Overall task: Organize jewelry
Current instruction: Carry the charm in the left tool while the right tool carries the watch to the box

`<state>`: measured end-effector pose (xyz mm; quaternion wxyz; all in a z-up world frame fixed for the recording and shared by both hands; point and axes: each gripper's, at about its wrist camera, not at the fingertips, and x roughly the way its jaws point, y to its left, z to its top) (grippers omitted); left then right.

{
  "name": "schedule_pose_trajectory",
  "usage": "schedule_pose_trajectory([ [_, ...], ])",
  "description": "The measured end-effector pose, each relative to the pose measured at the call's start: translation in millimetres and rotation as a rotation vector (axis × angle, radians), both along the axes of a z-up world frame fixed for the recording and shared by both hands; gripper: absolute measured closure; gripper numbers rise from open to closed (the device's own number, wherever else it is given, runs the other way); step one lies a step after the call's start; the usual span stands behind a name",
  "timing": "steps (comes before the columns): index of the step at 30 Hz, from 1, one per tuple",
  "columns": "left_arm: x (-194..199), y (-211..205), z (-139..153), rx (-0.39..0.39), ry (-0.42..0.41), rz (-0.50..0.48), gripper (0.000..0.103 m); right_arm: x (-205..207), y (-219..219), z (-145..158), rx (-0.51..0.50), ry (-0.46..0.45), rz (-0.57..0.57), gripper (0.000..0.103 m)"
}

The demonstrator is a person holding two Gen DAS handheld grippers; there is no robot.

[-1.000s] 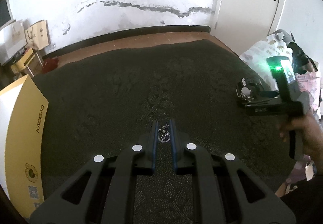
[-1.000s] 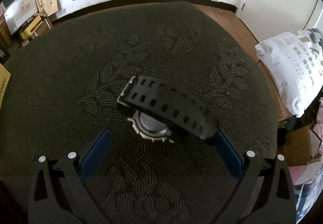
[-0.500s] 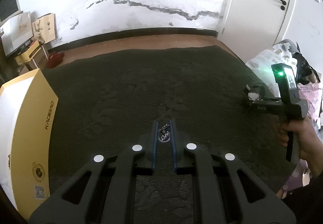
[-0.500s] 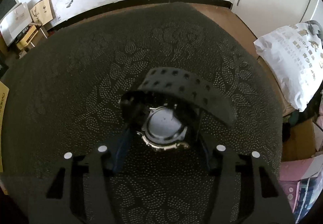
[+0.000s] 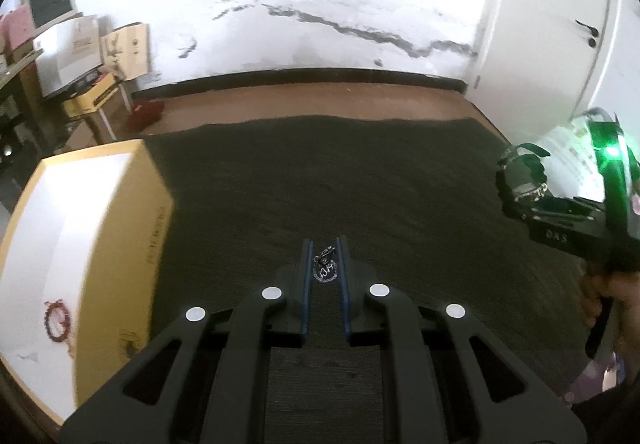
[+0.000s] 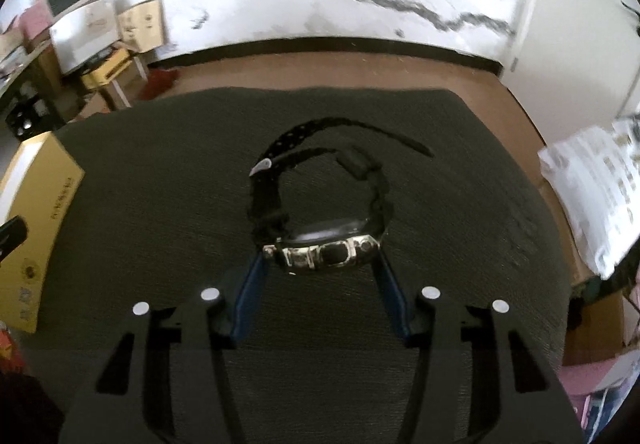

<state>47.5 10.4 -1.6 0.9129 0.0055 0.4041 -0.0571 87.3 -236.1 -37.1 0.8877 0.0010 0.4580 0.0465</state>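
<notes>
The yellow box [image 5: 80, 264] with a white top panel sits at the left edge of the dark patterned cloth [image 5: 360, 184] that covers the work surface; its top is shut, so what it holds cannot be told. In the right wrist view the same box [image 6: 36, 228] shows only as a yellow side wall at the far left.

The left gripper [image 5: 325, 264] has its fingers drawn narrow around a small silver chain piece with a round pendant [image 5: 325, 270], which sits pinched between the blue pads [image 5: 306, 276] above the near middle of the cloth. Whether the pendant hangs clear of the cloth cannot be told.

The right gripper [image 6: 320, 264] clamps a black wristwatch [image 6: 324, 240] by its silver-trimmed case, the jaws set at medium width against the two sides of the case. The watch stands on edge, its perforated black strap [image 6: 320, 132] looping up and away from the case, one loose end pointing right.

The left wrist view alone shows the right gripper from outside [image 5: 560, 212], over the right edge of the cloth, with a green light glowing on its body, the watch [image 5: 524, 180] at its tip, and the person's right hand [image 5: 616, 296] on the handle. The right wrist view alone shows the strap's buckle [image 6: 262, 165] and a white printed bag [image 6: 596, 196] beyond the cloth's right edge. Both views show cardboard boxes [image 5: 120, 52] against the cracked white wall [image 5: 320, 24].
</notes>
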Motion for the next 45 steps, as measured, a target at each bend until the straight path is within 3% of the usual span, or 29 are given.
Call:
schedule_pose_trajectory([
  [14,-22,120,36,-0.013,-0.06,0.223,0.092,-22,185,77,0.04,-0.12,0.29,0.051],
  [25,-46,221,34,-0.016,-0.064,0.375,0.092,-34,334,87,0.06,-0.119,0.467,0.051],
  [34,-53,281,4,0.003,0.002,0.484,0.091,-43,414,74,0.063,-0.106,0.58,0.051],
  [45,-41,321,-24,0.029,0.071,0.533,0.092,-48,438,61,0.062,-0.088,0.606,0.051],
])
